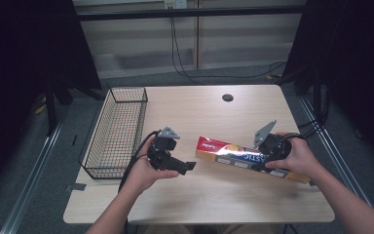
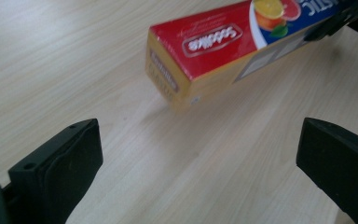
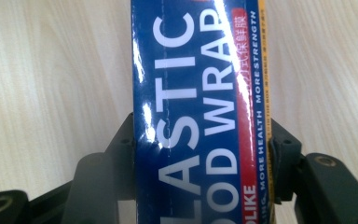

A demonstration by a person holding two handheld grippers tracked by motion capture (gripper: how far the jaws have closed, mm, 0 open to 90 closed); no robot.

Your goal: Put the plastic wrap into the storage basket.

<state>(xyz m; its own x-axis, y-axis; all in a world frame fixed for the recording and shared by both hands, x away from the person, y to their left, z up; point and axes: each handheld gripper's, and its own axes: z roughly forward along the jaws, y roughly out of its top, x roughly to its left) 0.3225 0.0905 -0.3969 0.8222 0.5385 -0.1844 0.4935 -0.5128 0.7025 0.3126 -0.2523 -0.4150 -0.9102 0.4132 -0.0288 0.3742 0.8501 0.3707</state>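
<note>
Two grippers over the counter [image 1: 214, 200]. Right gripper [image 1: 265, 157] clamped across a long plastic wrap box [image 1: 233, 153], jaws pressing both long sides; close lettering "PLASTIC FOOD WRAP" legible in the right gripper view [image 3: 200, 116]. Left gripper [image 1: 187, 166] with jaws spread wide, nothing between them; red box end [image 2: 200, 56] just ahead, lifted off the wood. Wire basket [image 1: 117, 131] beyond, seen from high.

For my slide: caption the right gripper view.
Right gripper shut on a blue plastic food wrap box above the wooden table.
</note>
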